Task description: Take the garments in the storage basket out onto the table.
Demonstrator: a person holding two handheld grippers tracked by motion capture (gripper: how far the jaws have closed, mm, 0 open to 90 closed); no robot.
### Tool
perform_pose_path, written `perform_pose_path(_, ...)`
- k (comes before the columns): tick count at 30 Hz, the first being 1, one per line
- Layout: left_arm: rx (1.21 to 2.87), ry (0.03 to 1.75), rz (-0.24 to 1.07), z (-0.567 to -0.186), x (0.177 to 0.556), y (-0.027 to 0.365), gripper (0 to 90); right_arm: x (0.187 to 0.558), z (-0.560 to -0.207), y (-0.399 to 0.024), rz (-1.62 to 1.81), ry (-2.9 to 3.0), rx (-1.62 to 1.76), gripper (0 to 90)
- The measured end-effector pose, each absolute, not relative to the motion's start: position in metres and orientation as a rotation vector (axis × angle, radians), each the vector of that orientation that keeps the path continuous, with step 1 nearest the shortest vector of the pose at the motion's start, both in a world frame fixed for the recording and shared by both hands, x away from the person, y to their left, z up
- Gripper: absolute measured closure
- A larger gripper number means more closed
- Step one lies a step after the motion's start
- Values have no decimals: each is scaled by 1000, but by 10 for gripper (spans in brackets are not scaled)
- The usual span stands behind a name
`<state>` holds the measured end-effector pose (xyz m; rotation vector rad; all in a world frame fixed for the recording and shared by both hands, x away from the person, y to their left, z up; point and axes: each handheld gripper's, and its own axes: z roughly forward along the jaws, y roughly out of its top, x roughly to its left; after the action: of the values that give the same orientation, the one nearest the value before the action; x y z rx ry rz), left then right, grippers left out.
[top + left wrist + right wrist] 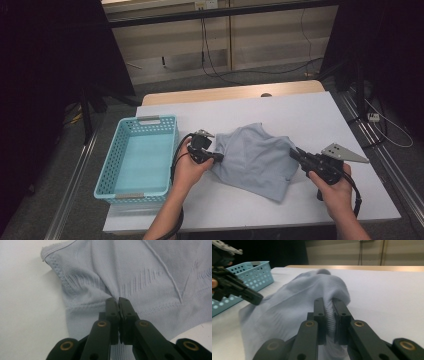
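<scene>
Between each hand-held gripper (218, 157) (292, 151), pinched, probably lifted, lies grey garment (255, 157).

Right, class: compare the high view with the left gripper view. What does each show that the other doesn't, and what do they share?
High view alone: the turquoise basket left of the garment, the white table, both hands, and the right gripper pinching the garment's right edge.

Left gripper view alone: close detail of the fabric, namely the ribbed knit, stitched hem and seams, with cloth puckering where the fingers meet.

Both: the grey-blue garment lying on the table, and the left gripper shut on it.
</scene>
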<state>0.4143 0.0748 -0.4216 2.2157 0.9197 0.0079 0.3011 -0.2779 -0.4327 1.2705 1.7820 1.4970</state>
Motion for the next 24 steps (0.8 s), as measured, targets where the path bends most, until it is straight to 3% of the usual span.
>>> perform_pose_path(12,2174,941,7,-421,417,79,828,296,-436,-246,1521,1935,1148,827)
perform_pose_path(13,2160,946,16,-421,418,80,792,296,-437,-243,1519,1948,1144,825)
perform_pose_path(14,2140,948,33,-421,418,80,635,296,-438,-241,1519,1961,1138,824)
perform_pose_path(15,2126,944,45,-422,419,80,635,295,-440,-238,1517,1974,1133,824)
perform_pose_path(19,2081,938,80,-422,421,80,398,294,-445,-229,1498,2033,1108,824)
perform_pose_path(24,2079,904,80,-421,423,73,291,291,-450,-219,1478,2095,1084,822)
